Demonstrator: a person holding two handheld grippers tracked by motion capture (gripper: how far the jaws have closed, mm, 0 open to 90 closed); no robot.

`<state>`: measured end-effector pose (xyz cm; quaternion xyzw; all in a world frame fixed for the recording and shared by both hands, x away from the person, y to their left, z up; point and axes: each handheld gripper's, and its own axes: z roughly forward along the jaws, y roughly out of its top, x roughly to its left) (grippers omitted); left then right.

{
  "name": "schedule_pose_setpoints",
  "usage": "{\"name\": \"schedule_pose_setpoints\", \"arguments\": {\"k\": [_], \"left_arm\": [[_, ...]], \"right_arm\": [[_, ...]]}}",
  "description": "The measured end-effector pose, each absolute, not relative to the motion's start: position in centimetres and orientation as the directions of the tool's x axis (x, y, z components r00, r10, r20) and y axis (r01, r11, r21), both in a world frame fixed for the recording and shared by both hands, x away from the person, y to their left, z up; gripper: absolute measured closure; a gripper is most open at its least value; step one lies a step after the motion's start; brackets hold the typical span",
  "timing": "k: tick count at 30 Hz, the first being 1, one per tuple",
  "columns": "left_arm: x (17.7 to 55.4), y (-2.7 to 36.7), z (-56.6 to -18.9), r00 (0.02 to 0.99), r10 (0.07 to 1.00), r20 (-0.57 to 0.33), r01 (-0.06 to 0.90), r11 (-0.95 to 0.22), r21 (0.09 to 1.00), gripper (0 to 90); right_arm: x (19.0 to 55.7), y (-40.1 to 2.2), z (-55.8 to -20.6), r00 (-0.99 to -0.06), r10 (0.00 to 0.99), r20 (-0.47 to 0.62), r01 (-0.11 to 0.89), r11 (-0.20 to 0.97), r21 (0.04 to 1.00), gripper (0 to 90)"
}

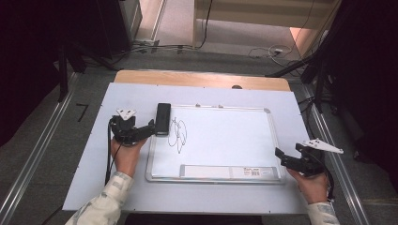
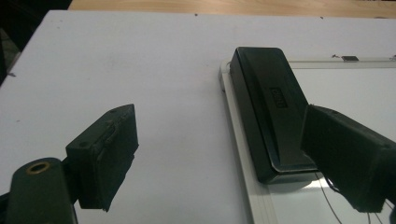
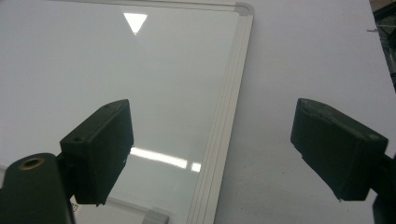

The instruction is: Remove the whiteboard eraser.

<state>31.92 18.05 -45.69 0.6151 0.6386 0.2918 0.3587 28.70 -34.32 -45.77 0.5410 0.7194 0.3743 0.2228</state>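
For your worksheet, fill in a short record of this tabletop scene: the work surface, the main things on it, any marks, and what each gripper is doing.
Surface: white sheet over a wooden table
Board: white rectangular whiteboard with a silver frame
Eraser: black block eraser on the board's left edge
Marks: black scribble beside the eraser
Left gripper: open, jaws astride the eraser's near end, not pressing on it
Right gripper: open, empty, at the board's right edge

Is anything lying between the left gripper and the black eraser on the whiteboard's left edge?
Nothing visible does. The left gripper has its jaws open, straddling the near end of the black eraser, which lies on the left frame of the whiteboard. One jaw overlaps the eraser's side, the other stands apart over the bare white table cover.
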Motion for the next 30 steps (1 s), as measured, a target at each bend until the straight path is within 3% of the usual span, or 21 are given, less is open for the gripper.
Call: {"name": "schedule_pose_setpoints", "arguments": {"k": [9,17,30], "left_arm": [[34.6,16.2,-46.3,0.036,0.988,-0.148,0.595,0.098,0.798,13.3],[37.0,13.9,-46.5,0.076,0.99,-0.117,0.614,0.046,0.788,18.3],[39.8,13.1,-47.9,0.047,0.994,-0.099,0.649,0.045,0.759,24.8]], "right_arm": [[28.8,-34.3,-45.8,-0.319,0.944,0.086,0.615,0.137,0.777,11.9],[28.8,-34.3,-45.8,-0.321,0.943,0.088,0.615,0.137,0.777,11.9],[28.9,-34.3,-45.9,-0.324,0.942,0.09,0.618,0.139,0.774,12.2]]}}
